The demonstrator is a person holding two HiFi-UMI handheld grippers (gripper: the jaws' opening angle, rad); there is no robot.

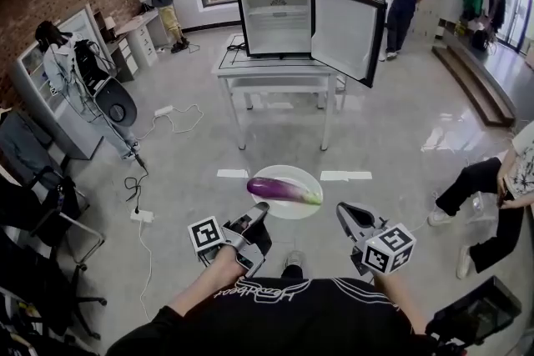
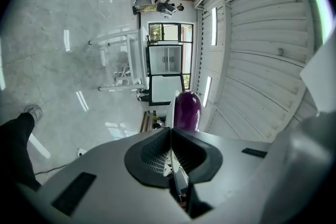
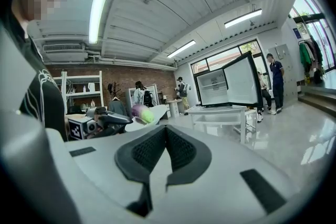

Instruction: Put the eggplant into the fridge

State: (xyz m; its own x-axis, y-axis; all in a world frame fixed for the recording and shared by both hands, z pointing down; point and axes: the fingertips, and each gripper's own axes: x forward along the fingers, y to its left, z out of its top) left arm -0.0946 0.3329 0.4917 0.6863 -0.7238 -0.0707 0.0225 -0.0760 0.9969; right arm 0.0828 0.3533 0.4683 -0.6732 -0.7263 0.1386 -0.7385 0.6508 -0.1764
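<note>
Left gripper [image 1: 260,212] jaws pinch plate [image 1: 288,172] rim; right gripper [image 1: 344,213] jaws together.

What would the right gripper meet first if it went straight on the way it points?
Probably the near rim of the round white plate carrying the purple eggplant, though depth is unclear.

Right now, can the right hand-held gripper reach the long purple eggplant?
Probably: the eggplant lies uncovered on the round white plate that the left hand-held gripper clamps, beside the right hand-held gripper, jaws shut.

Lab; fridge [image 1: 275,19] on table [image 1: 250,71]; onlookers [image 1: 406,0]
</note>
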